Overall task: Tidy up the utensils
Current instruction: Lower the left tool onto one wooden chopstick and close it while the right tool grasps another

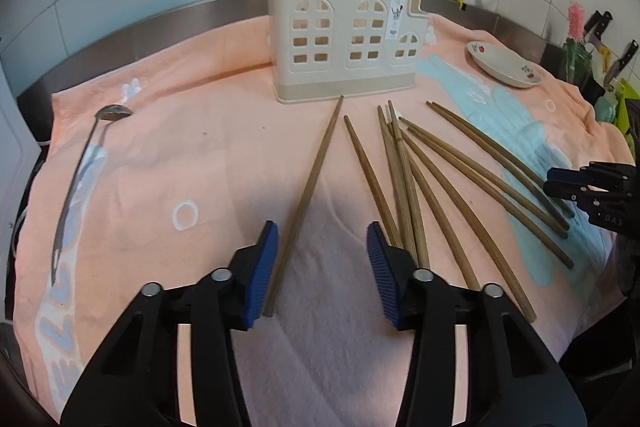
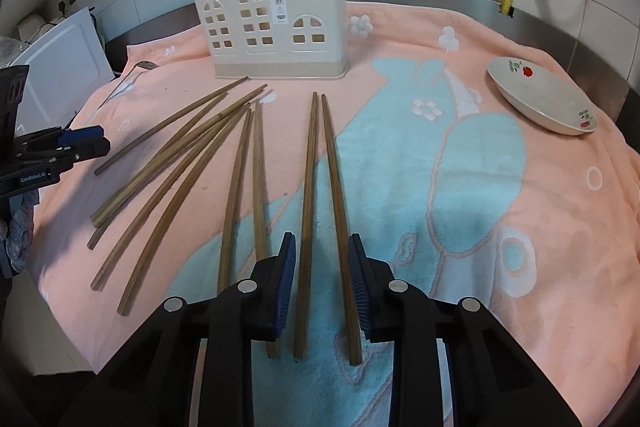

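Now both tongs are hanging low over the peach towel (image 1: 192,155) covering the worktop, with the cream utensil holder (image 1: 344,43) standing upright at the towel's far side as the landmark. The left tongs (image 1: 322,267) are standing partly open around the near end of a single chopstick (image 1: 308,195); that stick is lying flat, its far tip almost reaching the holder's base, its near end just beside the left pad, and I cannot tell whether they are touching. The right tongs (image 2: 322,287) are standing narrowly open around a pair of chopsticks (image 2: 324,211) lying on the towel's blue patch in front of the holder; whether the pads are pressing them is unclear. Between these two spots, more loose chopsticks (image 2: 180,167) are fanning out toward the holder. A metal spoon (image 1: 80,171) is lying well left of the holder, and a flowered dish (image 2: 544,103) is sitting to its right.
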The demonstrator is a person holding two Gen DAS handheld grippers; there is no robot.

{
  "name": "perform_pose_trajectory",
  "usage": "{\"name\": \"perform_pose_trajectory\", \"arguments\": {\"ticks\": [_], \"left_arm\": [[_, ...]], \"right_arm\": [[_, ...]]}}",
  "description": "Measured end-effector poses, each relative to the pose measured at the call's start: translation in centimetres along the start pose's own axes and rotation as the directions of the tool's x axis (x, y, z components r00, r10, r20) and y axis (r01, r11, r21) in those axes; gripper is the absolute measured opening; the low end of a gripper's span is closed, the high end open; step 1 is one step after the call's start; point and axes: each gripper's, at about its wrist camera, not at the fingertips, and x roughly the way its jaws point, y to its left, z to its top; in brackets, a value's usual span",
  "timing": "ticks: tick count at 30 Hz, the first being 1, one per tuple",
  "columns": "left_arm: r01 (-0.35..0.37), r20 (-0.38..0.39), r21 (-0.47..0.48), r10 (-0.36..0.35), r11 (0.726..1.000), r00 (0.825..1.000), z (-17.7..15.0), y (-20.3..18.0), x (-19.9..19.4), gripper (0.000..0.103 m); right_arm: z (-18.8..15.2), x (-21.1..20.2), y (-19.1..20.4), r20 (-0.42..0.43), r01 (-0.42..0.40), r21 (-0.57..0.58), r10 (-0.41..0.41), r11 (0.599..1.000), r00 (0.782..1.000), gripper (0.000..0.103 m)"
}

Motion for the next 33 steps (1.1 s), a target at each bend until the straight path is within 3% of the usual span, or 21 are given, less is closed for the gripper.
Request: {"name": "perform_pose_trajectory", "arguments": {"ticks": [8,28,33], "left_arm": [[0.003,-0.043,0.009,-0.003,1.000,0.999,0.5,0.3,2.3,0.025],[-0.024,-0.093,0.025,0.027,0.999,0.995,0.7,1.5,4.7,0.013],[-0.060,-0.095,0.047,0.065,0.997,0.993,0.7,0.8,4.8,0.009]], "right_arm": [[0.0,0.5,-0.5,-0.007,0.007,0.005,-0.007,1.000,1.000,0.019],[-0.2,1.1,-1.0,-0.022,0.021,0.007,-0.021,1.000,1.000,0.016],[-0.3,1.3,-1.0,-0.012,0.031,0.002,-0.031,1.000,0.999,0.014]]}}
